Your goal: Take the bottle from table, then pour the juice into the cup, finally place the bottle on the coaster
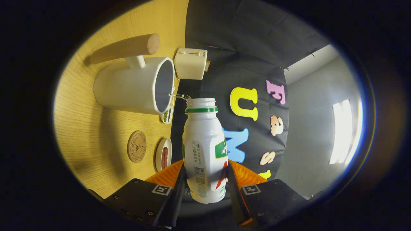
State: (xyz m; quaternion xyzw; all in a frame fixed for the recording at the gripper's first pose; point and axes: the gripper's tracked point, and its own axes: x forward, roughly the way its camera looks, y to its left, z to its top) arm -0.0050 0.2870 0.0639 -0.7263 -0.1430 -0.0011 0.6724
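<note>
In the gripper view, the gripper [205, 189] is pinching the bottle [204, 150] low on its body with both fingers, tipping it sideways so the open mouth is nearing the rim of the cup [135, 85]. The coaster [136, 146] is lying on the desk [83, 128] near the cup. Pouring well probably means bringing the mouth over the rim first, then rolling slowly.

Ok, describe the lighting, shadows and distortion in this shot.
Gripper view: fisheye bends the yellow wooden table; a bright ceiling light panel glares, washed out; the white cup with wooden handle casts a soft shadow; the white plastic bottle, held in the claw, stays sharp.
</note>
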